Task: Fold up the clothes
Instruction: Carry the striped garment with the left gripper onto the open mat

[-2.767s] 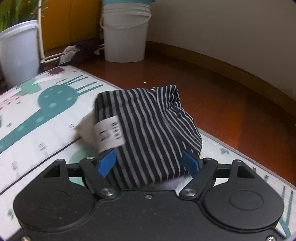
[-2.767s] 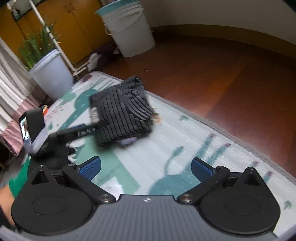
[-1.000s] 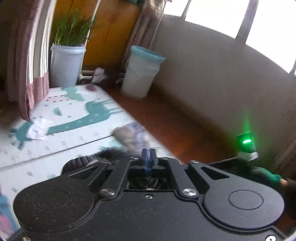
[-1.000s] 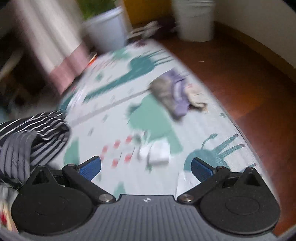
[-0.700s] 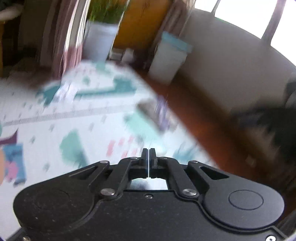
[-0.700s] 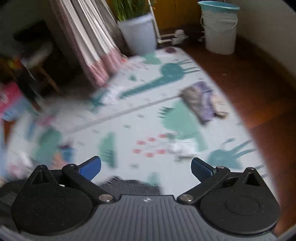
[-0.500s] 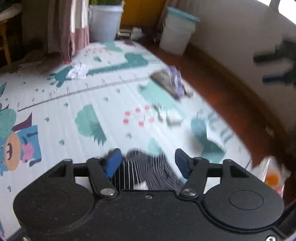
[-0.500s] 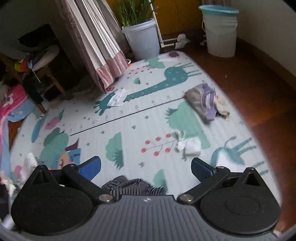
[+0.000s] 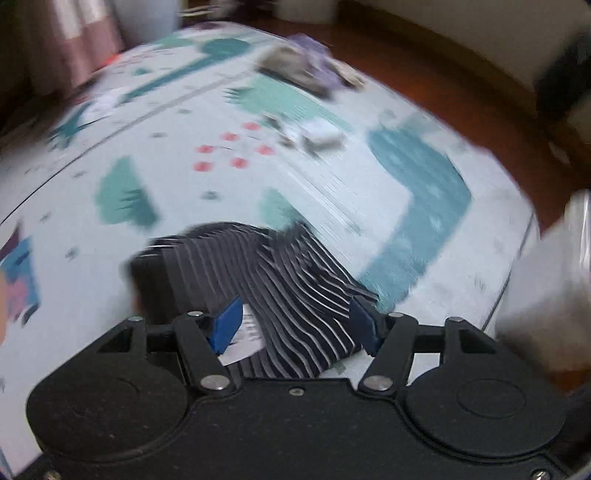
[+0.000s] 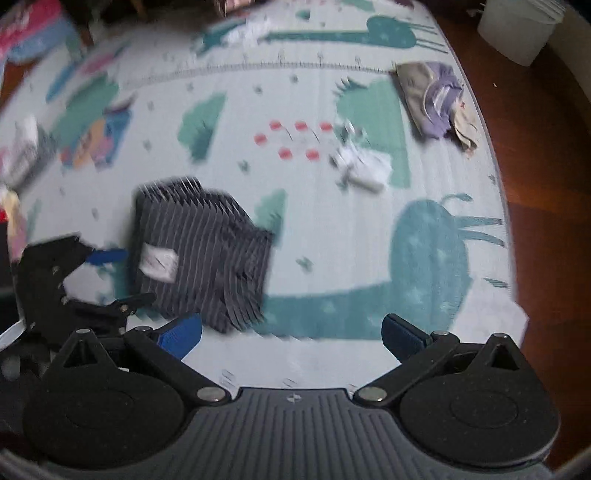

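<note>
Right wrist view shows a folded striped garment (image 10: pixel 199 251) lying on the play mat (image 10: pixel 332 240), both the left gripper (image 9: pixel 295 326) and right gripper (image 10: pixel 291 336) open-jawed and empty, while a crumpled purple-and-grey clothing pile (image 10: pixel 436 99) looks unfolded.

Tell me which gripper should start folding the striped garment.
Left. The left gripper is open with the striped garment lying between its fingers; the right gripper hangs open over the bare mat beside it.

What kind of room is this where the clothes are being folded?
Most likely a room in a home, with folding done on the floor. A pale foam play mat with cartoon animal prints covers a reddish-brown wooden floor, small clothes lie scattered, and a white plastic bucket stands nearby.
</note>
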A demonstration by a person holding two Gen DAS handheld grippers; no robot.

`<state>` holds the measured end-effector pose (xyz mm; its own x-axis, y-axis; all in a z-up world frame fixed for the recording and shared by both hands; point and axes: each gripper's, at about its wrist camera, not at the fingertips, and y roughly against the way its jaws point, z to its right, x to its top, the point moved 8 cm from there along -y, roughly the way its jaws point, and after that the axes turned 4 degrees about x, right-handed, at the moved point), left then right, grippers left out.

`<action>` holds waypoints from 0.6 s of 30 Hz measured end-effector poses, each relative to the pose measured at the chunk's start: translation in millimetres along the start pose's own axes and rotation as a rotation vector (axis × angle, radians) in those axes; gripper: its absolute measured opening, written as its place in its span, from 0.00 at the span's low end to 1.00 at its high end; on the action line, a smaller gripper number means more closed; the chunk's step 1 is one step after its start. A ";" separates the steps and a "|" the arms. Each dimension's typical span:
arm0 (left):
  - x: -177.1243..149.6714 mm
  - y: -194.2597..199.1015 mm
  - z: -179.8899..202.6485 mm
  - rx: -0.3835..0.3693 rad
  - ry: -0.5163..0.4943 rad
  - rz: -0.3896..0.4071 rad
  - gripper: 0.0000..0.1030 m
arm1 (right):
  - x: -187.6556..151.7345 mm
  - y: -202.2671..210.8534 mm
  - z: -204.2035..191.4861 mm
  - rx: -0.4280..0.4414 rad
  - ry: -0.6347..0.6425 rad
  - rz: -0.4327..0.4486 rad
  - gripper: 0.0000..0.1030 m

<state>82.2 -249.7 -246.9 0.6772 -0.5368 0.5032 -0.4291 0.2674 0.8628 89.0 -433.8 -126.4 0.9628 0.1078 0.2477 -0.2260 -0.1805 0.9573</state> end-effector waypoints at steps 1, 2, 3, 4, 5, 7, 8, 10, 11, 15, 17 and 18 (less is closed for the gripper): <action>-3.7 -13.9 7.1 -0.002 -0.028 -0.010 0.61 | -1.9 -2.9 5.6 0.002 -0.009 -0.008 1.00; -7.0 -26.0 12.9 -0.016 -0.040 -0.017 0.61 | -2.3 -6.1 9.7 -0.005 -0.020 -0.014 1.00; -10.2 -36.0 17.8 -0.038 -0.038 -0.021 0.61 | -1.7 -9.4 11.6 -0.019 -0.023 -0.017 1.00; -13.6 -45.5 22.9 -0.059 -0.034 -0.026 0.61 | -1.0 -12.7 13.5 -0.032 -0.026 -0.020 1.00; -17.0 -54.9 28.0 -0.079 -0.031 -0.031 0.61 | 0.3 -15.7 12.8 -0.048 -0.011 -0.023 1.00; -23.6 -70.3 40.2 -0.088 -0.070 -0.028 0.61 | 2.7 -19.2 3.2 -0.077 0.060 -0.032 1.00; -26.4 -76.8 46.0 -0.079 -0.094 -0.026 0.61 | 4.2 -20.5 -1.4 -0.090 0.093 -0.032 1.00; -29.8 -89.8 51.1 -0.052 -0.110 -0.026 0.61 | 8.0 -22.2 -8.9 -0.119 0.148 -0.024 1.00; -30.7 -95.7 52.3 -0.044 -0.107 -0.031 0.61 | 10.6 -22.6 -11.7 -0.138 0.171 -0.021 1.00; -35.3 -118.6 53.9 -0.003 -0.090 -0.073 0.61 | 19.8 -21.7 -20.8 -0.148 0.211 0.001 1.00; -37.8 -123.5 53.5 -0.002 -0.081 -0.078 0.40 | 21.5 -22.3 -23.0 -0.145 0.218 0.003 1.00; -38.4 -123.5 53.2 -0.007 -0.078 -0.077 0.34 | 22.1 -23.0 -23.3 -0.149 0.229 0.005 1.00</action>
<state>77.4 -304.7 -375.4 0.6596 -0.6166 0.4298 -0.3728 0.2282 0.8994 112.1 -404.5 -139.5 0.9071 0.3286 0.2631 -0.2657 -0.0378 0.9633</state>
